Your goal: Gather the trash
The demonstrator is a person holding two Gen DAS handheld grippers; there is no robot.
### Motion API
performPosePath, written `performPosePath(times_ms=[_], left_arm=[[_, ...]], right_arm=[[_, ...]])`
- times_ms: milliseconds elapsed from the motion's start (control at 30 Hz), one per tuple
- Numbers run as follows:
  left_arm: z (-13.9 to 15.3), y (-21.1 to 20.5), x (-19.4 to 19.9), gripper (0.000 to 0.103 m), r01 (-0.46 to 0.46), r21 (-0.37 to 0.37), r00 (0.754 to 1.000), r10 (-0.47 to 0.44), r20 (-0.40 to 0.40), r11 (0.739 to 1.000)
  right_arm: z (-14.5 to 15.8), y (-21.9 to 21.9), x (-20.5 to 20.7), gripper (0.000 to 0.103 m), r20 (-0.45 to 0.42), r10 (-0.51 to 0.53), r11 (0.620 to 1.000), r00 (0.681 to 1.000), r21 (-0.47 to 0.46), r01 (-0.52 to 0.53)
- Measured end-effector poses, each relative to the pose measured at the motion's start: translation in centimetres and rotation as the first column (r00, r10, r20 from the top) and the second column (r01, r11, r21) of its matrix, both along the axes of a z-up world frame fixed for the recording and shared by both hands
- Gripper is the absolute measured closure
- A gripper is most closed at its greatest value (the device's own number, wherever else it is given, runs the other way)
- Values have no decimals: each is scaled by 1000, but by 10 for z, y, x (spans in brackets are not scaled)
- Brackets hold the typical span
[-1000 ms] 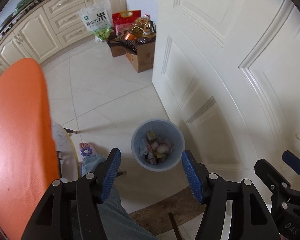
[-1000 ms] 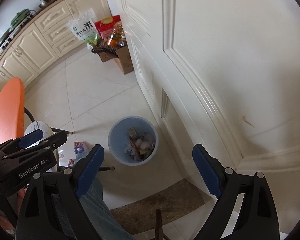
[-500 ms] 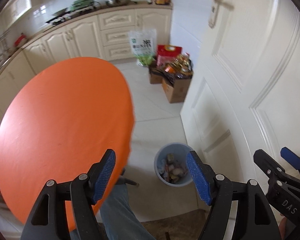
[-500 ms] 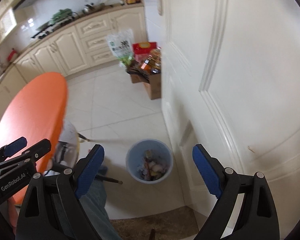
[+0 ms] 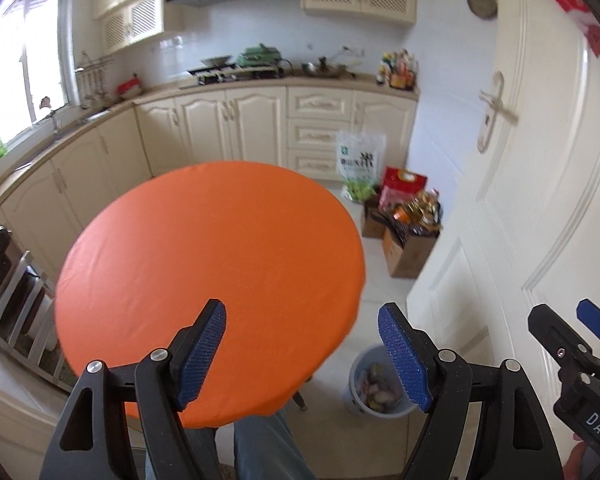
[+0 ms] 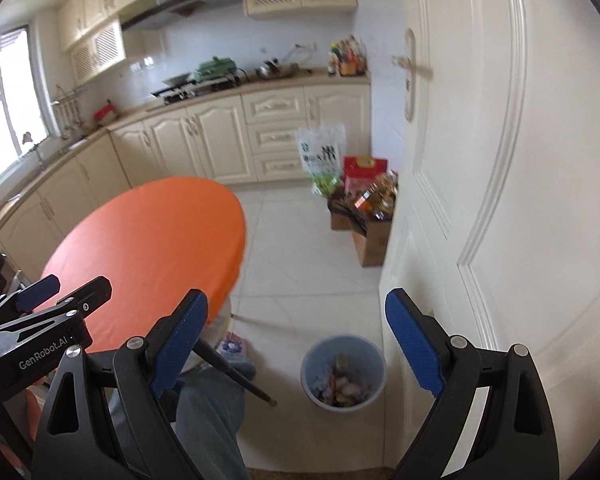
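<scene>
a: where was the trash bin (image 6: pixel 343 372)?
b: on the floor by the door (image 6: pixel 520 200), below the right claw (image 6: pixel 296 346). left claw (image 5: pixel 302 354) had just been opening, both spread, nothing between them.

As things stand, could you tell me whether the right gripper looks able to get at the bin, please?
Probably yes. The right gripper is open and empty, and the bin stands uncovered on bare floor below it, between the table and the door, with nothing across the way down.
</scene>
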State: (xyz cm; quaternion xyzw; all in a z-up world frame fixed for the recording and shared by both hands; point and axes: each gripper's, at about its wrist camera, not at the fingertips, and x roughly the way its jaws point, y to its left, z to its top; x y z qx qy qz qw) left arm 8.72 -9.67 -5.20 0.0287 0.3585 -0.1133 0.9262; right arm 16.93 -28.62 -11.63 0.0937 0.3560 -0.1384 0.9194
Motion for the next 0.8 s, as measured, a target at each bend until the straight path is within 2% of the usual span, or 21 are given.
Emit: performPosePath(times_ms=[133,267,367,533,667,800], left_arm=[[16,20,-43,28,-67,-15,994,68,82,998],[22,21,-83,27,-102,-15,985,104,140,995],[25,21,-111,27,-102,-31,982,105,156,994],[24,26,-157,27,-101,-25,978,104,180,995],[24,38,-192,27,-105,-33,977,109,185,994],[26,46,-211,27,-99,-36,975,104,195,994]], right_arm=[[14,13,-9,8,71,54,998,996,-26,-52],[23,20,-18,6,107,75,997,991,-38,-71],[30,22,-29,4,142,81,996,986,-47,-75],[44,32,-54,0,216,51,990,975,-139,-21],[48,42,-69,0,235,68,986,970,-165,-29],[47,47,-79,0,229,33,983,973,-185,11]])
